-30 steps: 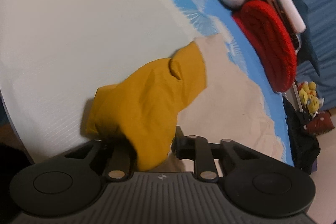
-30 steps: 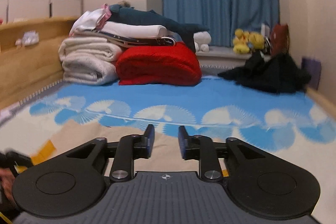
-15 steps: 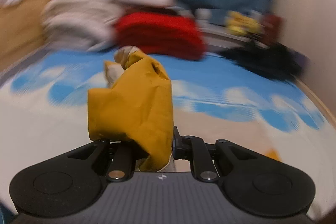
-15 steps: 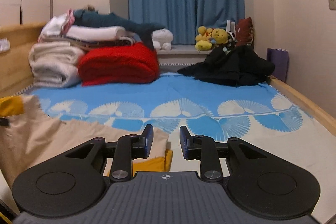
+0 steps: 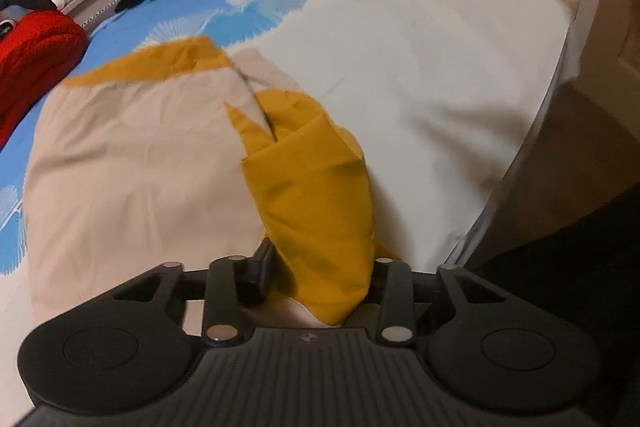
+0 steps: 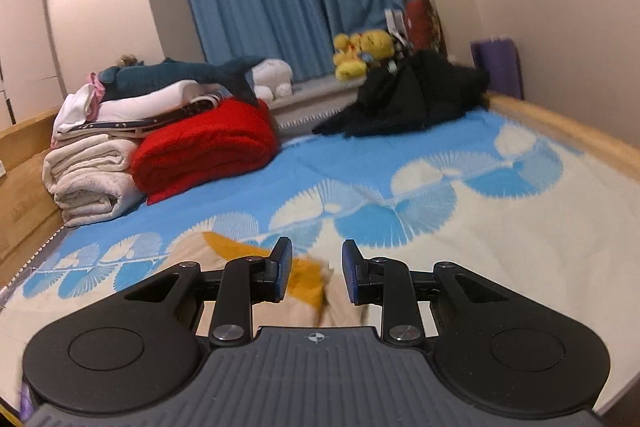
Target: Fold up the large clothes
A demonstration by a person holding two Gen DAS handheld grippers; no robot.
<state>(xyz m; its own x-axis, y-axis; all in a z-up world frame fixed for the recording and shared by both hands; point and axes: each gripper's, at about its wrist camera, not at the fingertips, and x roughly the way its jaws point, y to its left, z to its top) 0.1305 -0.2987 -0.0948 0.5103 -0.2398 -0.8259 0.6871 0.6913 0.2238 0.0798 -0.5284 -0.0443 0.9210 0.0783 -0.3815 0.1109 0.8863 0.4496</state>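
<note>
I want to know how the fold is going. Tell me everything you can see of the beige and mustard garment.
The garment is thin woven cloth, beige body with mustard-yellow parts, lying mostly flat on the blue and white bedspread. A mustard sleeve-like part is brought across its near edge and bunches between the fingers of the left hand-held gripper, whose jaws have just been opening, cloth between them. The right hand-held gripper stands open above another mustard fold, not touching it.

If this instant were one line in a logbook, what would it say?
left gripper: jaws just opened, mustard sleeve loose between them | right gripper: open, empty | beige garment: on bed, partly folded
</note>
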